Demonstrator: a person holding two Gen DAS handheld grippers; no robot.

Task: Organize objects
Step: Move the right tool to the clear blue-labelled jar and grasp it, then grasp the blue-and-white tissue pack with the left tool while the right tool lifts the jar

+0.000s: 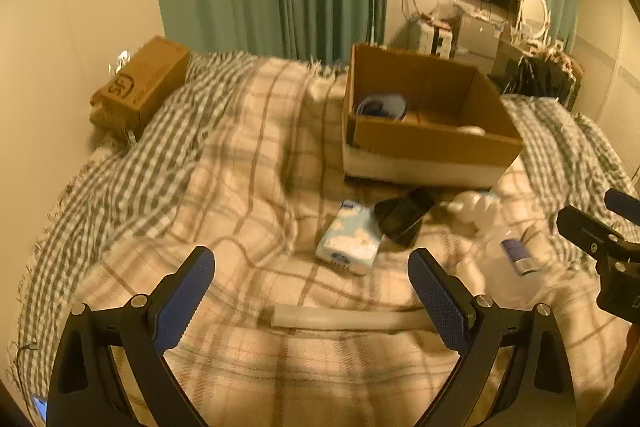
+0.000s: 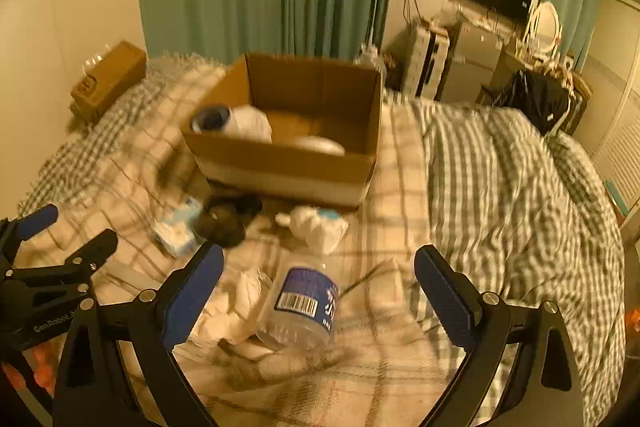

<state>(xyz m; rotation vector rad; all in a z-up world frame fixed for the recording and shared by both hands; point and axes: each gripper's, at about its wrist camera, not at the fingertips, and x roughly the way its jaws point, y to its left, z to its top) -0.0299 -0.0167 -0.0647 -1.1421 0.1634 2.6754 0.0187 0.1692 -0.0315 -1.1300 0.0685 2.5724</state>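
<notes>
On blanket (image 2: 400,187): bottle (image 2: 304,303), barcode label; both claws (image 1: 311,291) (image 2: 319,291) wide open, empty.

Both wrist views look forward, down over bed (image 1: 248,163); share cardboard box (image 2: 280,163), near.

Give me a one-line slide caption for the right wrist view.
Open right gripper hovers over a clear plastic bottle lying on the plaid blanket, cardboard box beyond.
</notes>
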